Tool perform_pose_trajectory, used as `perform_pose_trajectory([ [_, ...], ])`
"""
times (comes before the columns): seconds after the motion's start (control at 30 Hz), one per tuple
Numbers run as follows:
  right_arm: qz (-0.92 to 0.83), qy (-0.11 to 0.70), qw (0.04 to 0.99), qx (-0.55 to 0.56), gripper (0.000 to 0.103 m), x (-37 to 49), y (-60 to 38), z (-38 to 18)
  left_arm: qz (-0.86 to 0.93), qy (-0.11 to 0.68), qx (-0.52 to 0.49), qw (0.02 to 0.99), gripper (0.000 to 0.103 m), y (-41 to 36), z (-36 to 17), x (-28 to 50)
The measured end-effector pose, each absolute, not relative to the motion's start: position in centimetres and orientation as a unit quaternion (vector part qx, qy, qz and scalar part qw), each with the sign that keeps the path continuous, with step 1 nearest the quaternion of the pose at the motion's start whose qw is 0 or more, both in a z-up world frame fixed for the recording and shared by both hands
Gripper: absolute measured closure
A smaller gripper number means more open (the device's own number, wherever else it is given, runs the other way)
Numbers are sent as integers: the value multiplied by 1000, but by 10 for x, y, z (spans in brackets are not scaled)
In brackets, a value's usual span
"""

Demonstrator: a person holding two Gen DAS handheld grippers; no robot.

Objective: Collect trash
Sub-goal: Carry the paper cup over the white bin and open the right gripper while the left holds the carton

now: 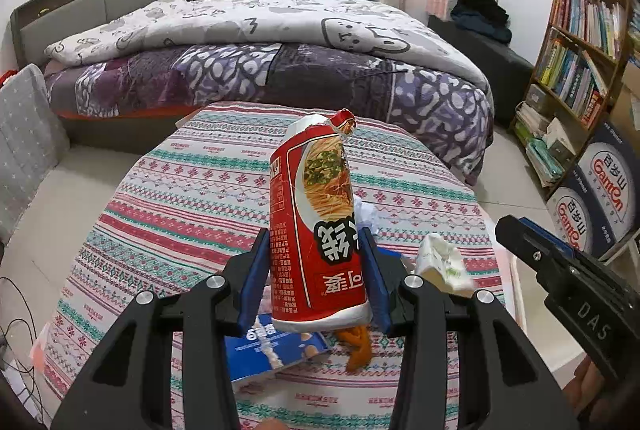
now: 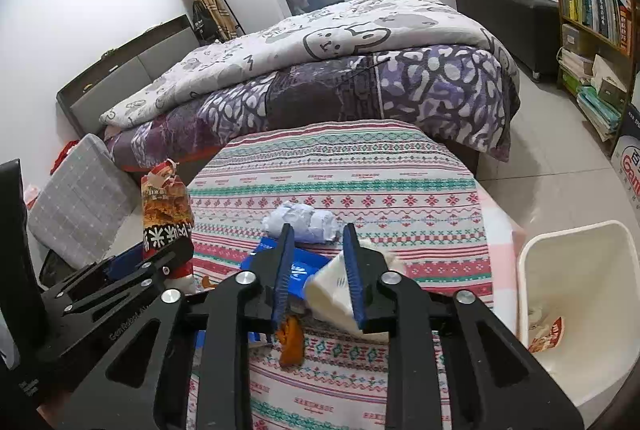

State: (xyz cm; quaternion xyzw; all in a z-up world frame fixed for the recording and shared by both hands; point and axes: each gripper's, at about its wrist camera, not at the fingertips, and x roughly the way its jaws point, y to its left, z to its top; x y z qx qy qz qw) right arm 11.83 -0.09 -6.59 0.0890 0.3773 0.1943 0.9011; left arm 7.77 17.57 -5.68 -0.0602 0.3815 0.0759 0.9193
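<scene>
My left gripper (image 1: 314,244) is shut on a red noodle package (image 1: 316,222) and holds it upright above the patterned table (image 1: 180,213). The package also shows in the right wrist view (image 2: 166,213) at the left. My right gripper (image 2: 318,254) is open above the table, with a white tissue pack (image 2: 334,294) partly between its fingers. A crumpled white paper ball (image 2: 302,222) lies just beyond them. A blue snack packet (image 1: 272,350) and an orange peel (image 2: 290,344) lie on the table below. The right gripper appears at the right of the left wrist view (image 1: 532,242).
A white trash bin (image 2: 580,310) holding some wrappers stands on the floor right of the table. A bed (image 1: 260,49) lies beyond the table. A bookshelf (image 1: 580,49) and boxes (image 1: 600,197) stand at the right. A grey cushion (image 2: 80,197) sits at the left.
</scene>
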Motion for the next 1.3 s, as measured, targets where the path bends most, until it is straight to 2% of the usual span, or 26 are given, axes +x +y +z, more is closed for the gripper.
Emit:
perform_pose_trajectory([
  [0.1, 184, 403, 892, 95, 80, 125, -8, -76, 74, 376, -61, 922, 59, 173, -52, 79],
  [0.13, 176, 409, 890, 99, 74, 127, -12, -81, 73, 375, -61, 922, 59, 174, -51, 78],
  [0.17, 166, 424, 884, 106, 64, 132, -17, -89, 73, 375, -62, 922, 59, 174, -51, 78],
  [0.2, 156, 434, 880, 113, 39, 136, -20, -95, 73, 376, -62, 922, 59, 175, -50, 78],
  [0.23, 138, 444, 876, 129, 32, 142, -28, -103, 73, 377, -62, 921, 59, 177, -51, 78],
  [0.3, 125, 466, 860, 169, 30, 152, -40, -119, 72, 383, -64, 919, 59, 180, -54, 79],
  [0.4, 119, 499, 825, 236, 21, 168, -53, -140, 71, 395, -70, 913, 59, 188, -61, 81],
  [0.5, 113, 512, 820, 229, 10, 179, -46, -149, 69, 409, -90, 905, 59, 197, -68, 85],
  [0.57, 112, 521, 817, 220, 7, 184, -36, -155, 66, 418, -108, 900, 59, 204, -72, 89],
  [0.7, 102, 556, 801, 195, 7, 192, -17, -174, 67, 427, -111, 895, 58, 210, -78, 91],
  [0.87, 99, 581, 777, 220, 7, 196, -15, -194, 73, 437, -108, 890, 58, 219, -86, 91],
  [0.9, 99, 582, 776, 224, 13, 196, -15, -196, 74, 439, -108, 889, 58, 221, -87, 91],
  [0.93, 93, 579, 780, 219, 24, 194, -15, -195, 76, 441, -109, 888, 58, 223, -88, 91],
  [0.97, 90, 576, 783, 215, 26, 194, -15, -194, 77, 442, -111, 887, 58, 225, -89, 91],
  [1.03, 95, 568, 785, 230, 40, 192, -18, -191, 81, 444, -115, 885, 58, 229, -91, 91],
  [1.13, 98, 549, 798, 230, 47, 191, -18, -182, 86, 443, -116, 885, 58, 232, -93, 90],
  [1.3, 114, 496, 835, 208, 50, 181, -11, -151, 91, 433, -119, 889, 58, 233, -88, 89],
])
